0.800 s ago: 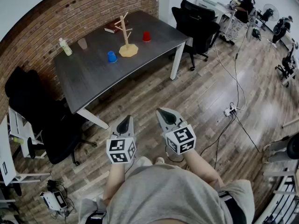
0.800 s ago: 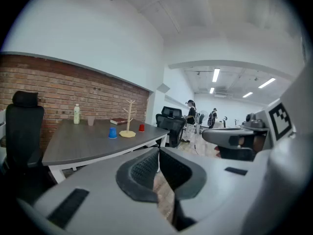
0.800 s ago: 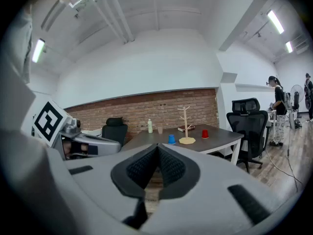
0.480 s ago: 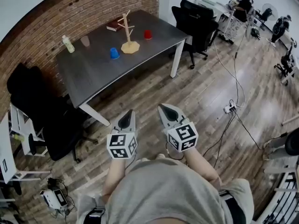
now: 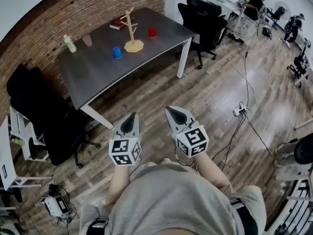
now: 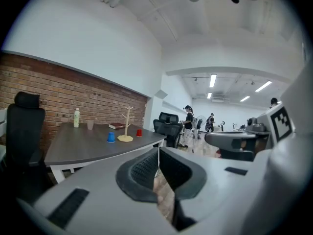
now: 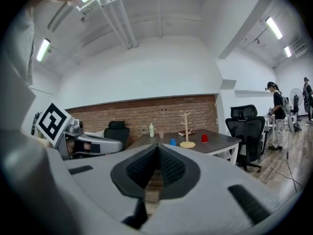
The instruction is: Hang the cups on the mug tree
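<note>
1. The mug tree (image 5: 130, 31) stands on the dark counter (image 5: 98, 75), a blue cup (image 5: 117, 52) just beside its base and a red cup (image 5: 152, 32) near its other side.
2. A clear cup (image 5: 87, 40), a bottle (image 5: 70, 43) and a book (image 5: 119, 23) sit nearer the brick wall (image 5: 98, 9).
3. The left claw (image 5: 131, 121) and right claw (image 5: 175, 115) are closed and empty over the wood floor (image 5: 205, 92), well apart from the counter.

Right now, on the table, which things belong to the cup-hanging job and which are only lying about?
For the job: mug tree, blue cup, red cup, clear cup.
Lying about: bottle, book.
</note>
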A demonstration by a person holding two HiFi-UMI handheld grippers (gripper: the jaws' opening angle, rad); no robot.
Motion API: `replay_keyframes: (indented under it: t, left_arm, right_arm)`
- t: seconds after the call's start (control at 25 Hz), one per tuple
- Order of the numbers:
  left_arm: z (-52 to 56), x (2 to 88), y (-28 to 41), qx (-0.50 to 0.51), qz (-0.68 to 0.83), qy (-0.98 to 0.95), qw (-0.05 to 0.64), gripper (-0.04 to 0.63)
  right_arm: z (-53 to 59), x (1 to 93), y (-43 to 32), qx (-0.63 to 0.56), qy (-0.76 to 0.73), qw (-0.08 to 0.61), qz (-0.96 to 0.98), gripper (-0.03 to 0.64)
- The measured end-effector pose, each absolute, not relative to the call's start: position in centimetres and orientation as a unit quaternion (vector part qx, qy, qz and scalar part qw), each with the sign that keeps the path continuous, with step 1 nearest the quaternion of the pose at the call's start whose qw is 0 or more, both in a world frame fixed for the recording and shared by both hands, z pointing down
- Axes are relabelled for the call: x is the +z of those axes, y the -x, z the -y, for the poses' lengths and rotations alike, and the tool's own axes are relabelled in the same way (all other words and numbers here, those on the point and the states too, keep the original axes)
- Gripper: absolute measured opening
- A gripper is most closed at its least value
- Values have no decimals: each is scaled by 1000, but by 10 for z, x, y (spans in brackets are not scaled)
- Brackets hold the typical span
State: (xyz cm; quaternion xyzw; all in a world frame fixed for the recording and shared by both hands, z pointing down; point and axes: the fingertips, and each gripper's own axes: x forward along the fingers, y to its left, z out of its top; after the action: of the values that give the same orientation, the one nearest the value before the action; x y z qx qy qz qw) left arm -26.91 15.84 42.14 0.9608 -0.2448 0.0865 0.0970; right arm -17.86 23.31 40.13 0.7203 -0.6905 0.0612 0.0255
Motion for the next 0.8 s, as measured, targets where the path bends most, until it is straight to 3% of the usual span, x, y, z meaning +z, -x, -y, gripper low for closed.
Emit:
replay_keyframes:
  t: [0.64, 0.8]
  left_arm:
    - [-183, 430, 235, 97, 243, -961, 93, 14]
    - [-177, 434, 232, 101, 241, -961, 95, 41]
  right_arm:
    - [-253, 417, 142, 82, -718, 14, 691, 0]
    - [-247, 423, 136, 86, -719, 18, 690, 2]
